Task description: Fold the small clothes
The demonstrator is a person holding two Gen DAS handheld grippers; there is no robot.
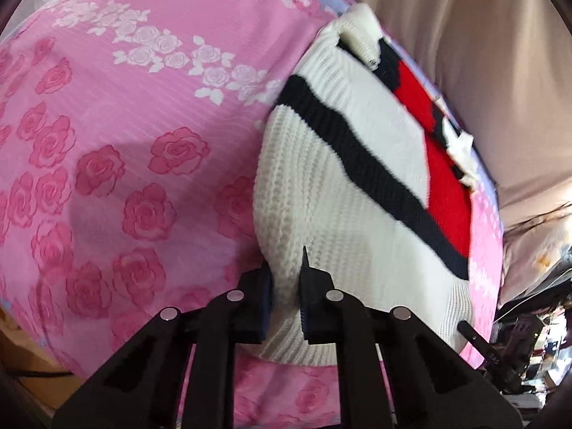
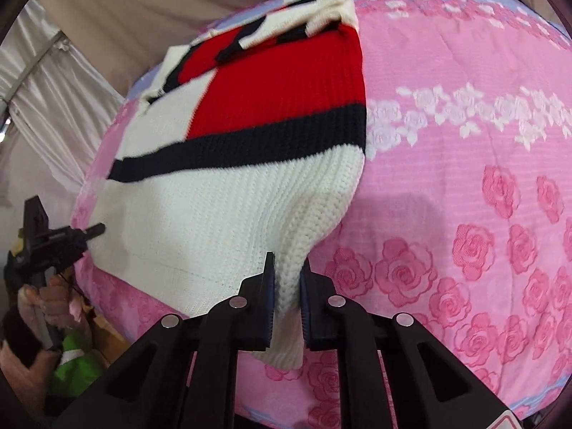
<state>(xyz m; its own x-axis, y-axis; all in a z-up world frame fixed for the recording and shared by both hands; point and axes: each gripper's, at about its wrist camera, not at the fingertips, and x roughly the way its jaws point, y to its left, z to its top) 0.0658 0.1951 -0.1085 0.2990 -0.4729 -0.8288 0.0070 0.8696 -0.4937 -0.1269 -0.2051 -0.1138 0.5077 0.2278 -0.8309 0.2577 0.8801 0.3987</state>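
Knit sweater (image 1: pixel 343 193) held by both near corners over the rose bedspread (image 1: pixel 107 143).
Left gripper (image 1: pixel 286 296) and right gripper (image 2: pixel 287 286) each pinch thick hem; uneven lifting could slip the knit or skew the fold.

Chunky ribbed knit sweater (image 1: pixel 321 193) on a smooth woven rose-patterned cloth bedspread (image 1: pixel 107 125).

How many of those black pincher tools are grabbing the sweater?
2. The left gripper is shut on the near hem corner of the knit sweater, and the right gripper pinches the opposite near corner. Both corners are lifted off the pink rose bedspread.
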